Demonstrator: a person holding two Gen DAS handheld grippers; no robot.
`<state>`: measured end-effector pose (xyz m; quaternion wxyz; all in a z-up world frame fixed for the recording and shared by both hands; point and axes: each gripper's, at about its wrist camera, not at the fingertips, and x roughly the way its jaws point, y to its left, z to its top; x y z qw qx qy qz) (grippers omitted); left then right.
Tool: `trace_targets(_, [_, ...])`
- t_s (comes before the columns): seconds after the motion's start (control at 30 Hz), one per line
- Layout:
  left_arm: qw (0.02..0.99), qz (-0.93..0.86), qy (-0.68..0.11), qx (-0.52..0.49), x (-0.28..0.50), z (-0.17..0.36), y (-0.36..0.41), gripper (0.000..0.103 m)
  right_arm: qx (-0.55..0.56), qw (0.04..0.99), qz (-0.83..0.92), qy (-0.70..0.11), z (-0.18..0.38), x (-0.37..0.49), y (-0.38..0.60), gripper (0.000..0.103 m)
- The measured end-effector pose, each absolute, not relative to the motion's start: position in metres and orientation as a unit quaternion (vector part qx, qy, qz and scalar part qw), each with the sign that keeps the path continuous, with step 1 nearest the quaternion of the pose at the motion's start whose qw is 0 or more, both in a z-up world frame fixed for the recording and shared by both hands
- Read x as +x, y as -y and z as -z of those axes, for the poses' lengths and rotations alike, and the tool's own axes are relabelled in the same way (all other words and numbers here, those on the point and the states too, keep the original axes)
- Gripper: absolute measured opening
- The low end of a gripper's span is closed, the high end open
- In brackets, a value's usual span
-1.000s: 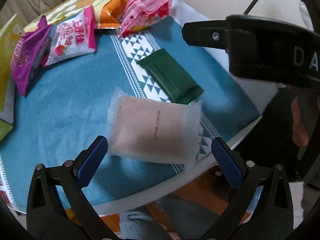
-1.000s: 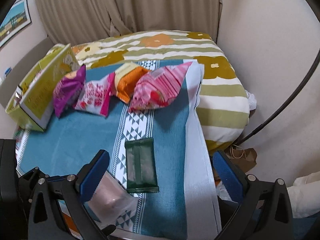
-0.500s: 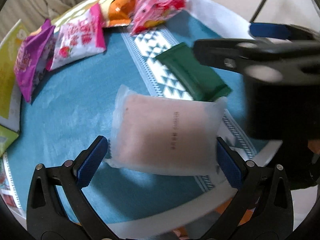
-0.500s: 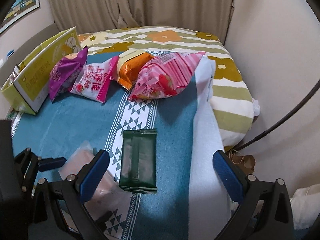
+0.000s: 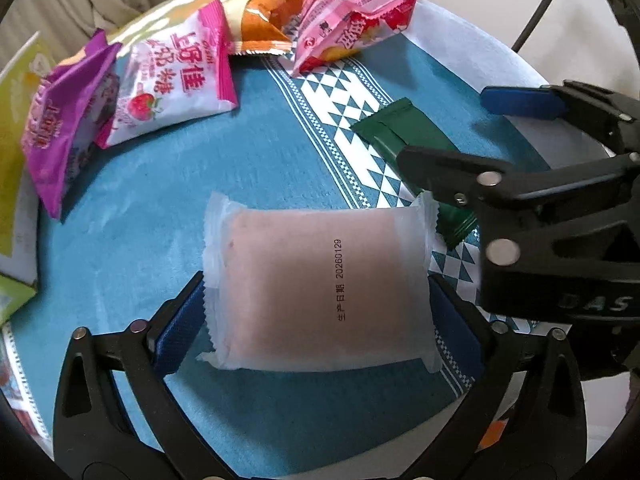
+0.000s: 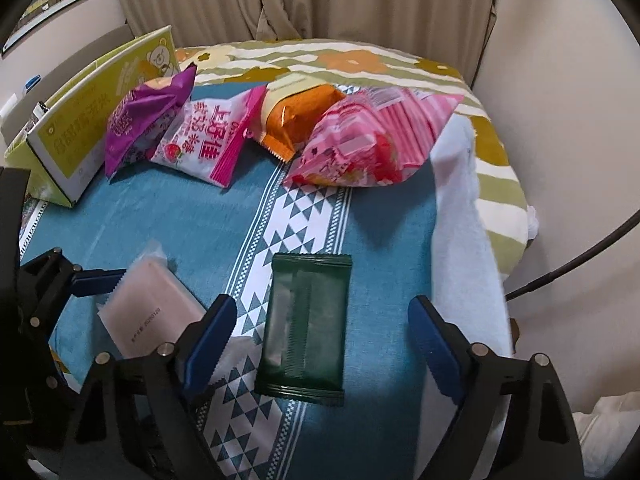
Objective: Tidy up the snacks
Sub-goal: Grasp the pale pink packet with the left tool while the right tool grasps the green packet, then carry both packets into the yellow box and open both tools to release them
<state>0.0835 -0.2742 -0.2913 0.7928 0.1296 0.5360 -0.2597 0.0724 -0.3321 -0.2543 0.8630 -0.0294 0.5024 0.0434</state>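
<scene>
Both claws low over the table (image 6: 460, 216), teal cloth (image 5: 168, 200) w/ a white triangle strip down the middle. Left claw (image 5: 316, 312) straddles the frosted pink packet (image 5: 316, 292), which lies flat on the cloth: blue pads sit right at its two short edges, jaws wide and just been closing a bit; can't tell if the pads actually press yet. Right claw (image 6: 320, 344) is around the dark green bar (image 6: 306, 324), flat on the cloth, partly over the patterned strip. Its jaws have just been closing too, but there's clear gap both sides, more on the right, so nothing gripped. Green bar and pink packet lie just beside each other, corners nearly touching in the left wrist view. At the far edge, a row of bags: purple bag (image 6: 146, 120), white strawberry bag (image 6: 204, 140), orange bag (image 6: 296, 120), pink striped bag (image 6: 372, 140). Yellow-green box (image 6: 84, 108) stands at the far left, beside the purple one.
</scene>
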Motion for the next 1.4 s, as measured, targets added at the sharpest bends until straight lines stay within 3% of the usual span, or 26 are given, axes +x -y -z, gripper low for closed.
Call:
trace_targets(0.07, [0.797, 0.263, -0.526, 0.136, 0.083, 0.29, 0.277, 0.088, -0.034, 0.86, -0.043, -0.508, 0.259, 0.075, 0.331, 0.077])
trace_targets(0.17, [0.795, 0.269, -0.526, 0.136, 0.083, 0.288, 0.278, 0.084, -0.026, 0.854, -0.048, -0.518, 0.266, 0.079, 0.333, 0.069])
trace_targets(0.33, [0.796, 0.275, -0.523, 0.132, 0.079, 0.28, 0.269, 0.076, -0.025, 0.853, -0.05, -0.519, 0.269, 0.084, 0.331, 0.068])
trace_targets(0.77, [0.806, 0.246, -0.526, 0.118, 0.078, 0.281, 0.218, 0.074, -0.036, 0.843, -0.046, -0.535, 0.281, 0.088, 0.321, 0.056])
trace_targets(0.87, [0.807, 0.239, -0.529, 0.106, 0.082, 0.28, 0.208, 0.074, -0.036, 0.845, -0.049, -0.532, 0.282, 0.085, 0.32, 0.05])
trace_targets(0.93, [0.808, 0.236, -0.531, 0.097, 0.085, 0.278, 0.202, 0.074, -0.034, 0.846, -0.052, -0.53, 0.281, 0.084, 0.318, 0.04])
trace_targets(1.13, [0.813, 0.214, -0.536, 0.072, 0.09, 0.263, 0.172, 0.073, -0.026, 0.849, -0.049, -0.525, 0.274, 0.079, 0.308, 0.04])
trace_targets(1.4, [0.845, 0.201, -0.494, 0.026, 0.099, 0.181, 0.114, 0.073, -0.011, 0.868, -0.057, -0.493, 0.211, 0.075, 0.287, 0.04])
